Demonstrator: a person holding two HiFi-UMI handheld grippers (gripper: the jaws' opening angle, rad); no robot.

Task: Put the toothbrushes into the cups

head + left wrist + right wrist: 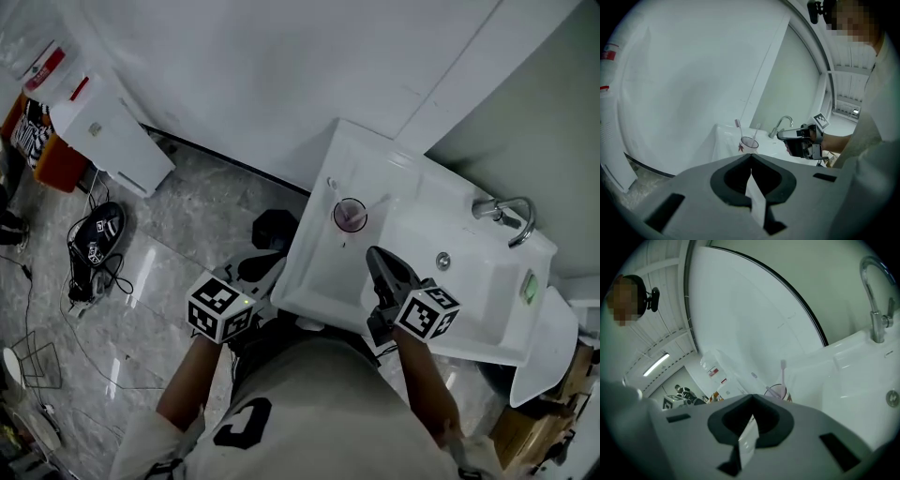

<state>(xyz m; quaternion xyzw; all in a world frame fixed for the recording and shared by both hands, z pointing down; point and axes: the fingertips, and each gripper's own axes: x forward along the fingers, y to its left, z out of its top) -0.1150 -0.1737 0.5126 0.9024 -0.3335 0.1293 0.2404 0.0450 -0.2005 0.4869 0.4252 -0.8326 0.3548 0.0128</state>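
Note:
A clear cup [350, 215] stands on the left ledge of the white sink [487, 309]. Two toothbrushes stand in it, one with a pink head [738, 124] and one pale [756, 129]. My right gripper [373, 253] hangs over the basin's near left part, just short of the cup, shut and empty. My left gripper [261, 265] is left of the sink, below its rim, also shut with nothing in it. In the left gripper view the cup [749, 143] shows beyond the shut jaws [751, 154], with the right gripper [787, 136] beside it. The right gripper view shows the cup [779, 391] and a toothbrush [783, 370] past its shut jaws [752, 397].
A chrome faucet [506, 216] stands at the sink's far right, with a drain [443, 261] in the basin. White wall panels rise behind. On the marble floor to the left lie a white cabinet [108, 131] and a black device with cables [96, 239].

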